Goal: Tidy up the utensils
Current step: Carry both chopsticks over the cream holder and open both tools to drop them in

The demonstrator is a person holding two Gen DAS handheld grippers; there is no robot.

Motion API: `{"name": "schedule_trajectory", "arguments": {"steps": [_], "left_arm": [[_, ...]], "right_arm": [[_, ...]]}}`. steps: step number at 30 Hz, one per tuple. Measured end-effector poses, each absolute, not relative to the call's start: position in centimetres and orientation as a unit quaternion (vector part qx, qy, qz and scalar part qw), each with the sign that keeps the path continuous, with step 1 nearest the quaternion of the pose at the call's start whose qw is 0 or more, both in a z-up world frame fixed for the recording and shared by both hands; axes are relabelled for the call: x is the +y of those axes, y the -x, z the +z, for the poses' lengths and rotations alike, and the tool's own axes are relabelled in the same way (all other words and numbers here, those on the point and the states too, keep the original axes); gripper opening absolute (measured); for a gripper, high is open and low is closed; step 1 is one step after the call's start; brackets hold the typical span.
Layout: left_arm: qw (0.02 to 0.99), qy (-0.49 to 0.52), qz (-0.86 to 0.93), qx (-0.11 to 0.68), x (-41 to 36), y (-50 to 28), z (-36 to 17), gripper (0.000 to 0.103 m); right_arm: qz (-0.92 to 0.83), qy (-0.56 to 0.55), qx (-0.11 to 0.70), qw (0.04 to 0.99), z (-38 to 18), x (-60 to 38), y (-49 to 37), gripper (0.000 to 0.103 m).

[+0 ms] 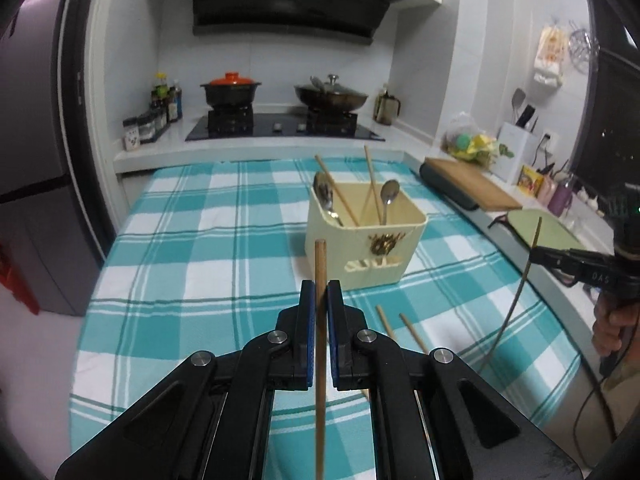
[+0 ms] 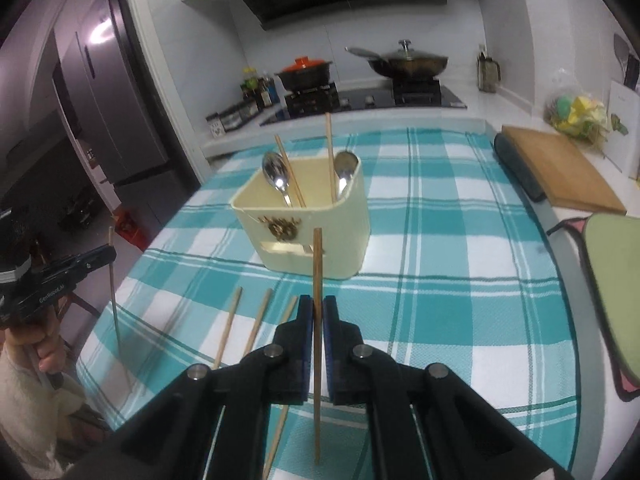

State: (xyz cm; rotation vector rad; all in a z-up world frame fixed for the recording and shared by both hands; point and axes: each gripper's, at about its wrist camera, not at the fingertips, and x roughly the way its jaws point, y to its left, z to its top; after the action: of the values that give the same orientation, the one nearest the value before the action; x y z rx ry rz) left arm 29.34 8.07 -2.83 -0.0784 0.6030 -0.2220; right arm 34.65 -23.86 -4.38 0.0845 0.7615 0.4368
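Both tools pinch one chopstick each: left tool on left chopstick, right tool on right chopstick. Long axes upright, tips up. Holder on checked surface sits ahead, upper centre-right in left view, upper centre in right view. Right tool looks nearer (judgement). Loose chopsticks lie lower left.

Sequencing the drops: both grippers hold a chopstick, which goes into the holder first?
Right, marginally. The right gripper holds its chopstick upright, squarely facing the cream holder. The left gripper sights the holder off to its right.
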Motion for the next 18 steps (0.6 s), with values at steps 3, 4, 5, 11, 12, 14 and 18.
{"name": "schedule_trajectory", "arguments": {"steps": [3,4,5,11,12,14,18], "left_arm": [[0.953,0.059,-0.114,0.276,8.4,-28.2,-1.6,0.004],[0.955,0.066,-0.114,0.267,8.5,-27.7,-1.3,0.004],[0.957,0.071,-0.114,0.257,8.6,-27.3,-0.9,0.004],[0.962,0.085,-0.111,0.235,8.6,-26.8,-0.9,0.005],[0.96,0.094,-0.115,0.237,8.7,-26.8,-1.1,0.005],[0.96,0.099,-0.115,0.233,8.8,-26.5,-1.3,0.005],[0.962,0.097,-0.114,0.227,8.8,-26.2,-1.2,0.004]], "right_arm": [[0.213,-0.031,0.333,0.918,-2.4,-23.6,-32.5,0.005],[0.211,-0.029,0.323,0.922,-1.9,-23.5,-32.0,0.005],[0.21,-0.027,0.314,0.926,-1.6,-23.5,-31.6,0.005],[0.201,-0.009,0.262,0.944,0.3,-22.3,-29.7,0.005],[0.201,-0.006,0.257,0.945,0.6,-22.1,-29.5,0.005],[0.205,-0.003,0.252,0.946,0.9,-21.6,-28.8,0.005],[0.211,0.007,0.24,0.948,1.5,-21.1,-27.7,0.005]]}}
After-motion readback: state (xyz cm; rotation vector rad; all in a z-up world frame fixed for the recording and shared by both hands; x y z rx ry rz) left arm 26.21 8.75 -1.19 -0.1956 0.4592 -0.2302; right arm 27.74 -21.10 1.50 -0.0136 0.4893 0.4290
